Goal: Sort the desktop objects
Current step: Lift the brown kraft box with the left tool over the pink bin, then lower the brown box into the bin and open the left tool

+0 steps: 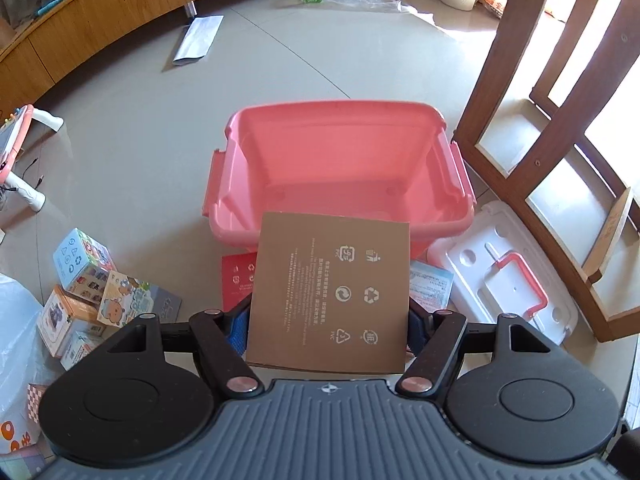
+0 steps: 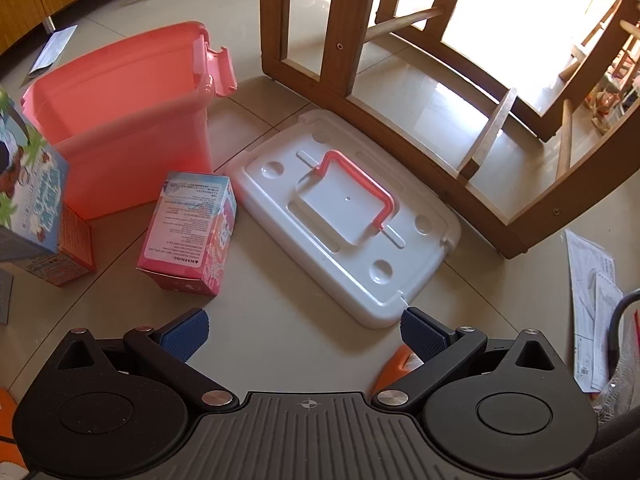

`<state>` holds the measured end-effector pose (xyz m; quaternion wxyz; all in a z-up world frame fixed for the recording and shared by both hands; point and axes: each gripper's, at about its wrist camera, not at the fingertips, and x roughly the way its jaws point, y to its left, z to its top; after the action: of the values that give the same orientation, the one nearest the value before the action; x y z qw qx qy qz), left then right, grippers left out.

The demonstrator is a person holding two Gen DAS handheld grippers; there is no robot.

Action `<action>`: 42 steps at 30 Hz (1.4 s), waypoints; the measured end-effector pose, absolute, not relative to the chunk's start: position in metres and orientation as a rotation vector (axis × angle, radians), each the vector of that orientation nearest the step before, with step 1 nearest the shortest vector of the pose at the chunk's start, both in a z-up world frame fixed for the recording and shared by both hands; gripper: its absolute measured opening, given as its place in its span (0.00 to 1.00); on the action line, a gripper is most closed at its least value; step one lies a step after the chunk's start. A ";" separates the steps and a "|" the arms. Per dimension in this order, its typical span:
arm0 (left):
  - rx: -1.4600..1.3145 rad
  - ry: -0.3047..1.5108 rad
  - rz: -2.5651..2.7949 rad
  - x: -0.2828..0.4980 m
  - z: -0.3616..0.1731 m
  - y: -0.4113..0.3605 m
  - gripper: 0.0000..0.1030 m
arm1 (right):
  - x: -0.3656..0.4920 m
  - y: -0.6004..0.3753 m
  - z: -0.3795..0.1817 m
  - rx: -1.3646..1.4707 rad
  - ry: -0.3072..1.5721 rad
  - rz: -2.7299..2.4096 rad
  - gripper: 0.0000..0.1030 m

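My left gripper (image 1: 328, 326) is shut on a brown cardboard box (image 1: 330, 292) with recycling symbols, held just in front of the near rim of the open pink storage bin (image 1: 340, 160). The bin looks empty inside. It also shows in the right wrist view (image 2: 120, 120) at the left. My right gripper (image 2: 304, 332) is open and empty above the floor. A pink and blue carton (image 2: 192, 232) lies ahead of it to the left, and the bin's white lid (image 2: 348, 216) with a pink handle lies ahead.
Several small colourful boxes (image 1: 88, 300) lie on the floor at the left. A red box (image 1: 238, 280) lies under the held box. A wooden chair frame (image 1: 560, 140) stands to the right; it also shows in the right wrist view (image 2: 420, 80). Papers (image 2: 592, 300) lie at the far right.
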<state>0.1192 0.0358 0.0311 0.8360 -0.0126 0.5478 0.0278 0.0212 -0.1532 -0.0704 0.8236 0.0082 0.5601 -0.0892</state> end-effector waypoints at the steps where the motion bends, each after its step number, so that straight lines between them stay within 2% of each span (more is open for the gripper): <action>1: -0.027 1.153 0.061 0.125 0.037 0.037 0.70 | 0.021 -0.154 -0.070 0.022 1.192 -0.189 0.99; 5: -0.004 1.125 0.061 0.148 0.052 0.037 0.70 | 0.023 -0.155 -0.072 0.028 1.197 -0.183 0.99; 10: -0.050 1.137 0.043 0.183 0.048 0.035 0.70 | 0.026 -0.155 -0.079 0.034 1.213 -0.182 0.99; 17: -0.067 1.183 0.028 0.230 0.009 0.027 0.70 | 0.034 -0.157 -0.093 0.046 1.241 -0.197 0.99; 21: 0.008 1.150 0.025 0.249 -0.002 0.017 0.69 | 0.040 -0.151 -0.102 0.037 1.263 -0.189 0.99; 27: -0.057 1.162 0.019 0.277 -0.018 0.021 0.69 | 0.048 -0.145 -0.113 0.033 1.281 -0.185 0.99; 42: 0.000 1.196 0.001 0.289 -0.092 -0.016 0.69 | 0.057 -0.142 -0.139 0.027 1.345 -0.202 0.99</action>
<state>0.2889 -0.0165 -0.0918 0.8266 0.0002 0.5628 0.0004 0.0574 -0.1421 -0.1395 0.7775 0.0126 0.6217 -0.0936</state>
